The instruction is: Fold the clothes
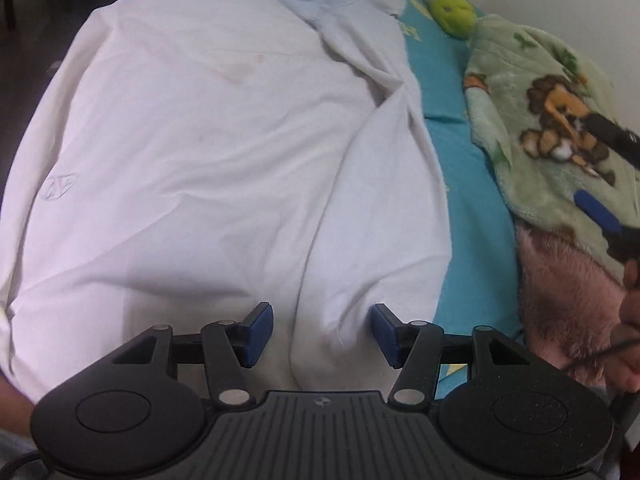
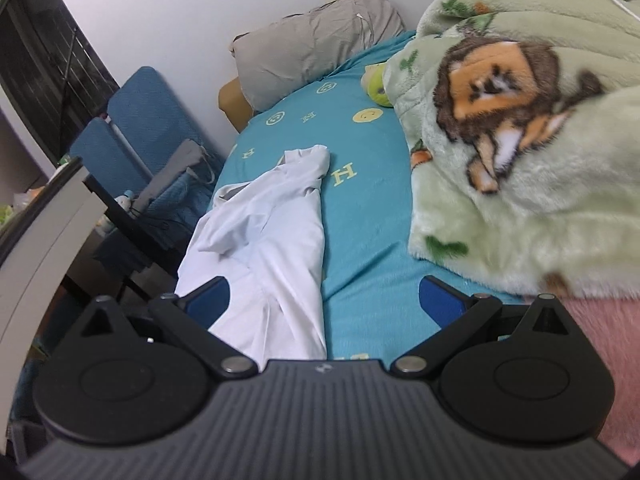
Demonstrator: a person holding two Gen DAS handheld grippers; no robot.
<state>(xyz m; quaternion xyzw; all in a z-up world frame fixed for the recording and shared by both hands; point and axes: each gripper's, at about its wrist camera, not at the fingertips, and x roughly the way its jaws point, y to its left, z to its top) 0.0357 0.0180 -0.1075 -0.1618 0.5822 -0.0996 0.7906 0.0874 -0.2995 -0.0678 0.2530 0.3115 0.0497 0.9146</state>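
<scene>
A white shirt (image 1: 208, 152) lies spread on the teal bed sheet (image 1: 444, 92), wrinkled, with its collar end far away. My left gripper (image 1: 322, 334) is open just above the shirt's near edge, a fold of cloth between its blue pads, not pinched. In the right wrist view the same white shirt (image 2: 272, 232) lies lengthwise on the sheet (image 2: 368, 216). My right gripper (image 2: 324, 304) is wide open and empty, over the shirt's near right edge and the bare sheet. The right gripper also shows at the far right of the left wrist view (image 1: 600, 168).
A green fleece blanket (image 2: 520, 140) with a lion print is piled on the right of the bed, over a pink blanket (image 2: 600, 340). A green plush toy (image 2: 376, 84) and grey pillow (image 2: 316, 40) lie at the head. A blue chair (image 2: 132, 136) stands left of the bed.
</scene>
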